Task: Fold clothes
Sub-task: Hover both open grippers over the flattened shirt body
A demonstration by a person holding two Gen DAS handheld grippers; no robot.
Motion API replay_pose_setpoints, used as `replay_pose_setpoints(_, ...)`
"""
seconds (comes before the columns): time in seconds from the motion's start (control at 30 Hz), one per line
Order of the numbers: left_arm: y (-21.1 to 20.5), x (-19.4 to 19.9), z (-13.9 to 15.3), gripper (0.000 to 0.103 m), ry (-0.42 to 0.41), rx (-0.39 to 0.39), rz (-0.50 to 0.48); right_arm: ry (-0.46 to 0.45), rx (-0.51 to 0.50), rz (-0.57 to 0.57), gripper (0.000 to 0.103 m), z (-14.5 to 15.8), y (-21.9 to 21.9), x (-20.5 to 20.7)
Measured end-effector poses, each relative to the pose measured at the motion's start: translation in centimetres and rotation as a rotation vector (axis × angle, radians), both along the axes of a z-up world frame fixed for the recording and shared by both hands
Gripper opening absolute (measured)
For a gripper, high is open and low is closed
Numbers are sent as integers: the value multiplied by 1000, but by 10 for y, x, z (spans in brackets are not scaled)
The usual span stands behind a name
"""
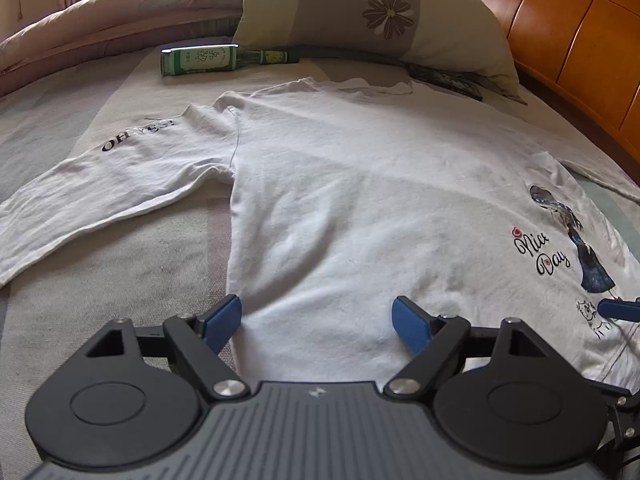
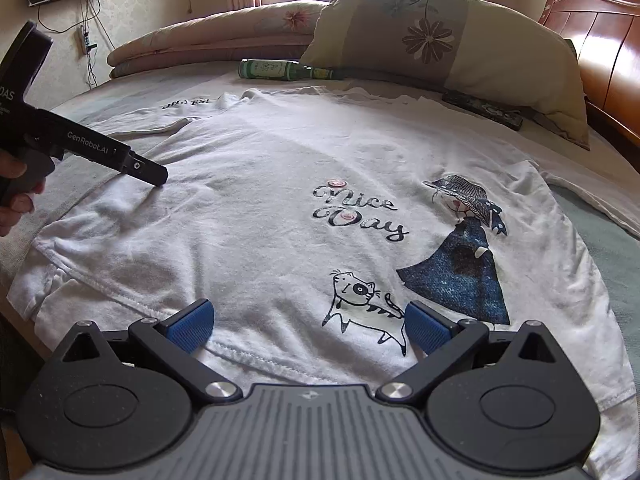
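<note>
A white long-sleeved shirt (image 1: 360, 200) lies spread flat on the bed, printed with "Nice Day" (image 2: 356, 212), a girl in a blue dress and a cat. Its left sleeve (image 1: 100, 192) stretches out sideways. My left gripper (image 1: 318, 322) stands open just above the shirt's body by its left side edge, with nothing pinched. In the right wrist view the left gripper (image 2: 156, 178) shows from the side, low over the cloth, with a hand (image 2: 12, 200) holding it. My right gripper (image 2: 308, 326) is open over the hem, beside the cat print, and grips nothing. The hem's left corner (image 2: 80, 280) is rumpled.
A green glass bottle (image 1: 200, 60) lies on the bed beyond the collar. A flowered pillow (image 1: 360, 12) leans on the wooden headboard (image 1: 560, 40), with a dark flat object (image 1: 448, 80) at its foot. A rolled quilt (image 2: 208, 36) lines the far side.
</note>
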State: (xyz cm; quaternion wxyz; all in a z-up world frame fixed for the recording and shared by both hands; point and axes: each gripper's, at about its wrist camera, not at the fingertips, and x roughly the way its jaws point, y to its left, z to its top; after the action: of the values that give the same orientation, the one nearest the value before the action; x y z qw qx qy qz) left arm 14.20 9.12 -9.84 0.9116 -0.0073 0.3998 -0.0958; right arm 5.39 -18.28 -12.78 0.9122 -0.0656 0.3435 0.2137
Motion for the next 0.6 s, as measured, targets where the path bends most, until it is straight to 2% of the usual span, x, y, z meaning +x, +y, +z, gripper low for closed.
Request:
replay_pose_setpoints(0.13,-11,43,4,84,-43,-55,-61,-8,-8,-12,103,-1,3,1)
replay_pose_setpoints(0.2,-13,68,-10,84,2,-73,-50,-12,-6,-12,103,-1,2,0)
replay_pose_setpoints(0.23,-12,75,-17,84,17,-58,-33,-13,-6,-12,103,-2,2,0)
replay_pose_setpoints(0.33,-5,59,-25,84,-57,56,-49,-17,-2,-6,103,-2,0,-1)
replay_pose_setpoints(0.37,-1,50,-25,84,-58,72,-30,-20,2,-4,103,-2,-1,-1)
replay_pose_setpoints(0.43,10,36,-23,91,-35,84,29,-25,1,-3,103,-3,-1,-2)
replay_pose_setpoints(0.53,20,27,-9,91,-11,90,77,-19,-6,-10,103,-1,0,-1)
replay_pose_setpoints(0.6,17,23,5,91,-57,81,51,-3,-32,-35,103,6,4,0)
